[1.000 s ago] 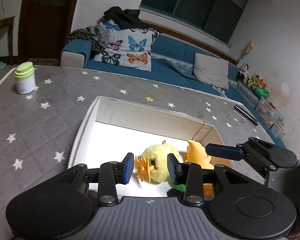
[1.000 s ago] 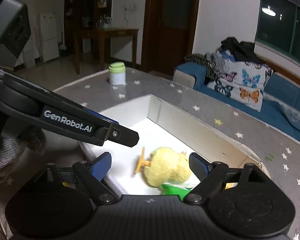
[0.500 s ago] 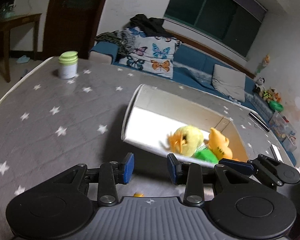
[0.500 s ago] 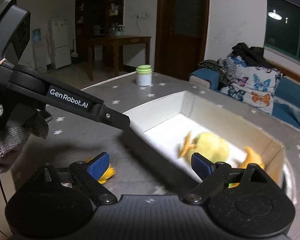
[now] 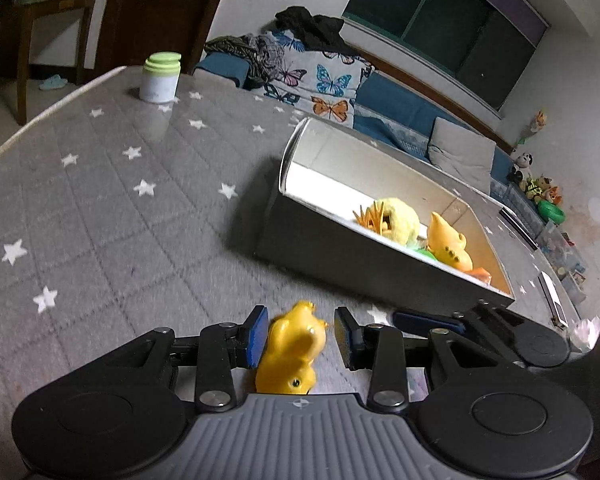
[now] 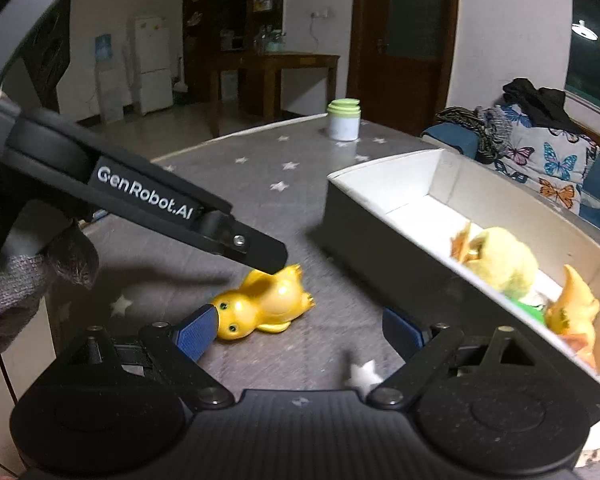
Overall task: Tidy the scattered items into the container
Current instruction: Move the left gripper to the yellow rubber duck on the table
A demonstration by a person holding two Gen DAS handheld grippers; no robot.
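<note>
three toys are already seen inside the box [image 5: 380, 268], while a yellow duck [image 5: 290, 350] is left lying on the desk [image 5: 120, 216]; it is straddled by the open left claw [image 5: 300, 336], not yet gripped, and the right claw [image 6: 300, 330] is spread empty

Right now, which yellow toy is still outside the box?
The glossy duck lying on the table between the open left gripper fingers; the others sit in the box.
</note>
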